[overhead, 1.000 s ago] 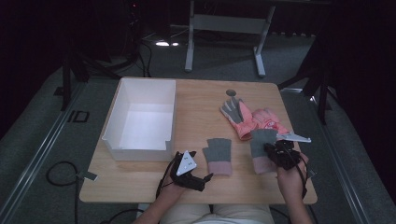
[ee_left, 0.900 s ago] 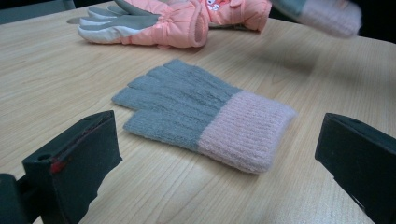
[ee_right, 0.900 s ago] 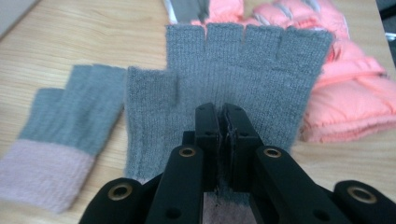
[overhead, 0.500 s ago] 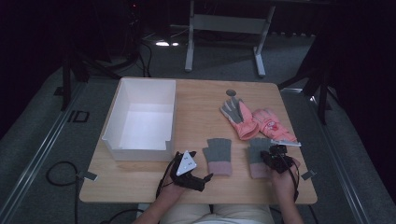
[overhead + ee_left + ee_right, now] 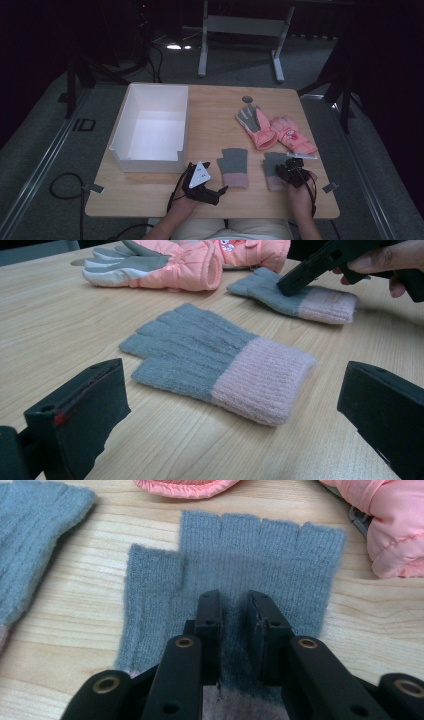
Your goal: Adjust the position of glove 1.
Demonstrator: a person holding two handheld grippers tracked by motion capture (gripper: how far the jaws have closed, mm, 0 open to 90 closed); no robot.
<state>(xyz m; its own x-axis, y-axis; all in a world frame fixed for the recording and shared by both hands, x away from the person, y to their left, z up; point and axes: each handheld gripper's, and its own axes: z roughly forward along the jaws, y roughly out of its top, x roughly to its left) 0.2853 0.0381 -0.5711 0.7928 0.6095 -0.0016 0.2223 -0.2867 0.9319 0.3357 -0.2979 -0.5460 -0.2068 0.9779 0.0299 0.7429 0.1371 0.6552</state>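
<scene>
Two grey knit fingerless gloves with pink cuffs lie flat near the table's front edge. My left gripper (image 5: 220, 192) (image 5: 235, 385) rests open on the table, its jaws wide apart and aimed at the left knit glove (image 5: 234, 166) (image 5: 210, 355) without touching it. My right gripper (image 5: 288, 172) (image 5: 235, 605) points down onto the palm of the right knit glove (image 5: 272, 161) (image 5: 280, 555). Its jaws have just been opening and stand a narrow gap apart. The fabric lies flat under them, not pinched.
A pair of pink padded gloves (image 5: 260, 129) (image 5: 293, 136) lies behind the knit ones at the right. An open white box (image 5: 150, 161) stands on the left half of the wooden table (image 5: 215, 110). A small round disc (image 5: 247, 99) sits near the far edge.
My right gripper has come down and slightly nearer onto the right knit glove, which now lies flat, and its jaws have parted a little. The left gripper has not moved.
</scene>
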